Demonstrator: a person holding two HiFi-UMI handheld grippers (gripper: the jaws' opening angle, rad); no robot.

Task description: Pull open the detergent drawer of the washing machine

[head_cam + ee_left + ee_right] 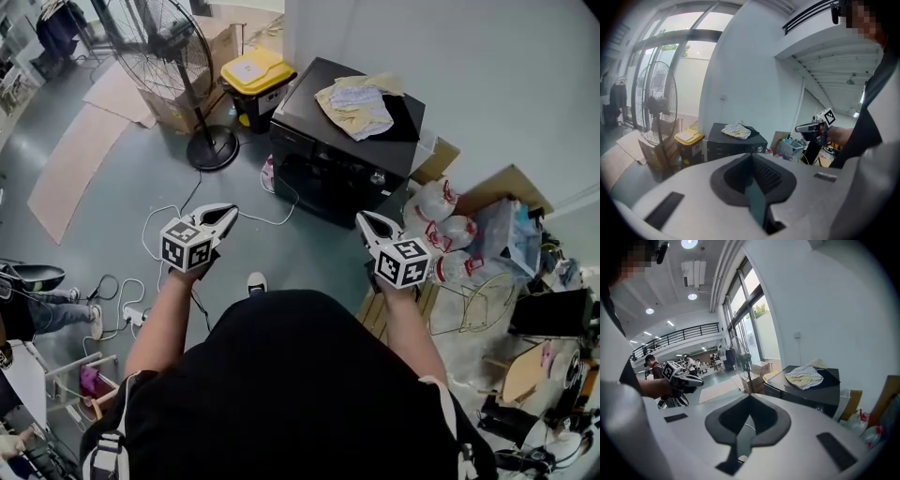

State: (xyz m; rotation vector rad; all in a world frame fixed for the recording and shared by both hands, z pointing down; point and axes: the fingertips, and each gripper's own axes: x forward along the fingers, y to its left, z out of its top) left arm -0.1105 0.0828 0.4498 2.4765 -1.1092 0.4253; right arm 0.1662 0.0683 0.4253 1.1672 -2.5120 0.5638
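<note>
Both clenched empty, left gripper [226,215] and right gripper [367,222] aimed at the washer [323,173], well short of it. Likely lining up the approach; nothing pulled yet.

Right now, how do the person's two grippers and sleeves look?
Both the left gripper and right gripper have white tapered shells with black linings, and each bears a white cube with black square markers. The person wears a black short-sleeved shirt.

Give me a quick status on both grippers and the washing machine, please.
Left gripper and right gripper shut, both empty. Washing machine ahead, not yet reached. Cloths on its top, white cable on the floor in front.
</note>
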